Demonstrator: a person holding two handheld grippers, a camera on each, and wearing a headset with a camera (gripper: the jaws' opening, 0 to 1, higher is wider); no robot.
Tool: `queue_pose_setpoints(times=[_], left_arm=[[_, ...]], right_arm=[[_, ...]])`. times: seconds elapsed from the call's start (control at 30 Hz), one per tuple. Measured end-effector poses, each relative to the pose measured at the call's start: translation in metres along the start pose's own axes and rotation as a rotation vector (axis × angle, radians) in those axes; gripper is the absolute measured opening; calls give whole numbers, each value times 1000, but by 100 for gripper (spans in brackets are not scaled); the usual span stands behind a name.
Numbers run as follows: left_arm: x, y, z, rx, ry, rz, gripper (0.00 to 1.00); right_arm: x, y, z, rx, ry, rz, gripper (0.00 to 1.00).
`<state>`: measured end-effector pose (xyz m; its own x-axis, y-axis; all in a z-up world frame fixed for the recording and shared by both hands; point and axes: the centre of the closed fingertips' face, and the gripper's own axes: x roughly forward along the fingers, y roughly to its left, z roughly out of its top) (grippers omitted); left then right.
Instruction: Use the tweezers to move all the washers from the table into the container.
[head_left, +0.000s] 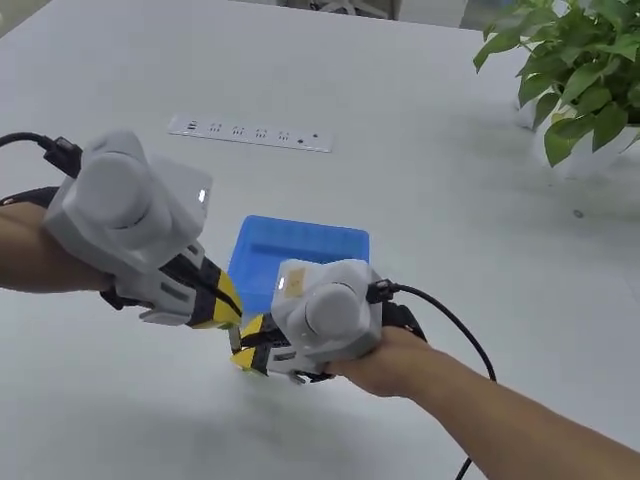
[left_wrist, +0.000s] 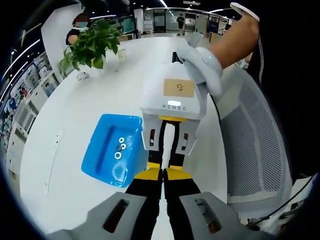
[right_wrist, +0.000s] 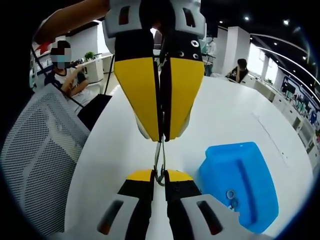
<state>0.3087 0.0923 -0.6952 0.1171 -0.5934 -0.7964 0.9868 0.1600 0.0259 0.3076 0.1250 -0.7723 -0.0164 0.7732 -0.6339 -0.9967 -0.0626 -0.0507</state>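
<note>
Tweezers (right_wrist: 160, 159) span your two grippers: right gripper (right_wrist: 160, 181) jaws are clamped on one end, left gripper (right_wrist: 161, 137) jaws on the other, beside the blue container (right_wrist: 216, 170) holding washers (right_wrist: 231, 195).

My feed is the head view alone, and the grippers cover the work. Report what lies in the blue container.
Observer: The left gripper view shows three washers lying inside the blue container.
Operator: Now tell me where the tweezers are.
Observer: In the right gripper view the tweezers run from between the jaw tips of the right gripper up between those of the left gripper. Both pairs of jaws are closed on them, tip to tip.
</note>
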Motion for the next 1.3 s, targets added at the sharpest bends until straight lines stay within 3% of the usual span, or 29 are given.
queue_pose_setpoints(times=[0.5,0.97,1.3], left_arm=[[-19,8,17,48,11,16,5],[-32,27,35,85,2,39,5],[-35,47,46,103,-10,54,5]], right_arm=[[-15,-13,22,-17,-31,-31,10],[-33,-39,35,-38,-44,-77,10],[-43,-61,38,-47,-44,-108,10]])
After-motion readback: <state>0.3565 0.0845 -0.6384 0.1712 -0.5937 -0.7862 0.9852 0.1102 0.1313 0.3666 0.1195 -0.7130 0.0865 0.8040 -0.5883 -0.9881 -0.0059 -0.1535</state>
